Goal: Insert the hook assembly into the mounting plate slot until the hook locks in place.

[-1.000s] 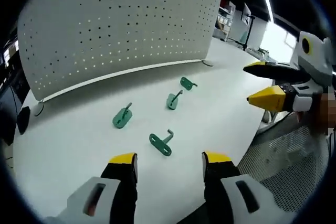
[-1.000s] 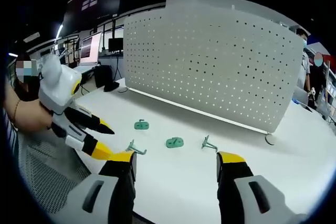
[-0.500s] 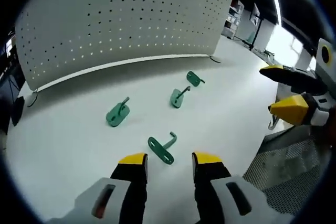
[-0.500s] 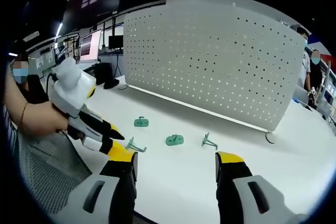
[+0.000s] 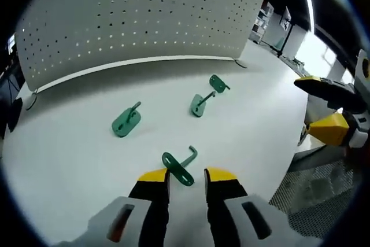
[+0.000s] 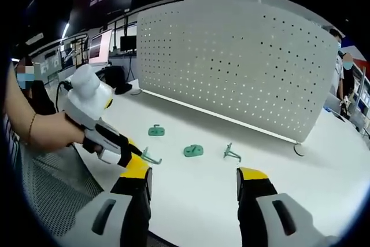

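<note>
Left gripper view: the left gripper sat low over the table, its jaws narrowed around the base of the nearest hook but not visibly clamping it. Three more hooks lay beyond, before the pegboard. The right gripper stood well apart, jaws spread.

Right gripper view: the right gripper was wide and empty above the table edge. The left gripper reached the nearest hook. A sound grasp would probably centre the jaws on the flat base, leaving the hooked end free for the pegboard.
</note>
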The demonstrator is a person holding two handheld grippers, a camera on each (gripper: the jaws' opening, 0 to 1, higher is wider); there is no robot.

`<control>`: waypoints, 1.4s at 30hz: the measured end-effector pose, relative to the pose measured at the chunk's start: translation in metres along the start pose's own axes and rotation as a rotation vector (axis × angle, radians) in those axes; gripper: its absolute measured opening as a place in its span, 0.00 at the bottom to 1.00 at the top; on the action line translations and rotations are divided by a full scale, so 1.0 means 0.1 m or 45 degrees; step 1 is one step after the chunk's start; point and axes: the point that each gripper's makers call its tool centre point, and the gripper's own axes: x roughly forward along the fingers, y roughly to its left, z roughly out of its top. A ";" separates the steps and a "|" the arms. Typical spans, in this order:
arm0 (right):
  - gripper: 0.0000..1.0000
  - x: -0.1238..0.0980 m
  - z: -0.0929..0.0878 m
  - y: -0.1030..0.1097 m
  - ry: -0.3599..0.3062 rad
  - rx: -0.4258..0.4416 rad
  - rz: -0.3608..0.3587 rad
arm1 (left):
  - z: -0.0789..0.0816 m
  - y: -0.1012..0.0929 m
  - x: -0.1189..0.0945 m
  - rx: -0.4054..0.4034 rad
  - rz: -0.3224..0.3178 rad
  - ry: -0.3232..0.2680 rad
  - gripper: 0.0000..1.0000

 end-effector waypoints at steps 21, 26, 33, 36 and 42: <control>0.57 0.00 -0.01 -0.01 0.005 -0.013 -0.001 | 0.08 0.12 0.07 0.176 0.045 0.045 0.03; 0.55 0.00 -0.01 -0.02 0.002 -0.014 -0.001 | 0.14 0.22 0.04 0.225 0.112 0.027 0.03; 0.53 -0.04 0.07 -0.16 -0.051 -0.008 -0.070 | 0.63 0.43 -0.18 0.131 0.149 -0.147 0.02; 0.53 -0.04 0.07 -0.14 -0.052 -0.023 -0.066 | 0.81 0.49 -0.26 0.057 0.142 -0.209 0.01; 0.53 -0.06 0.11 -0.15 -0.076 -0.014 -0.067 | 1.10 0.50 -0.46 0.058 0.111 -0.269 0.01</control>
